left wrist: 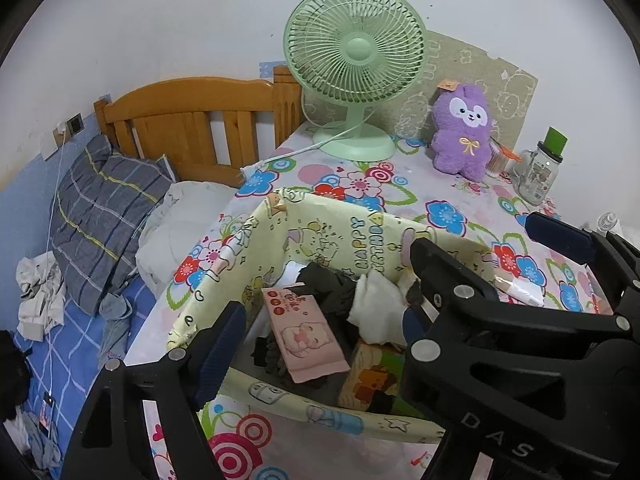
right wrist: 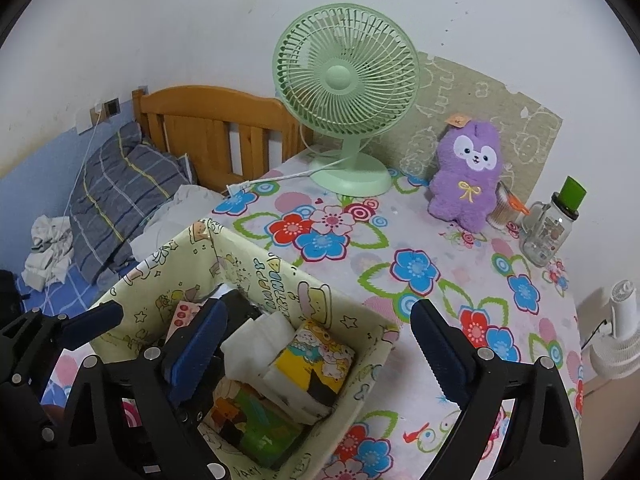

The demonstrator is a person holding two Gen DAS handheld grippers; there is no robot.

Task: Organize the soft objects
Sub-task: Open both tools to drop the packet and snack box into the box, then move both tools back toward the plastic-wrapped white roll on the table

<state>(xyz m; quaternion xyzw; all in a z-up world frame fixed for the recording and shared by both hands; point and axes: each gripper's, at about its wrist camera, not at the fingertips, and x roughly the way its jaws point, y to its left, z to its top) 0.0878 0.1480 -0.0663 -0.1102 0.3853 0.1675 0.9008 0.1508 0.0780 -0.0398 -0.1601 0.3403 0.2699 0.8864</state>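
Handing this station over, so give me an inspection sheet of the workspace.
Surface: floral tablecloth covers the table.
Job's things: yellow fabric basket holds pink tissue pack, white cloth, dark cloth; purple plush stands outside, by the wall.
Clutter: green fan, glass jar.
Grippers: left tongs and right tongs open, empty, over the basket.
Cables: white fan cord on the table.
Surroundings: bed with plaid pillow, wooden headboard.
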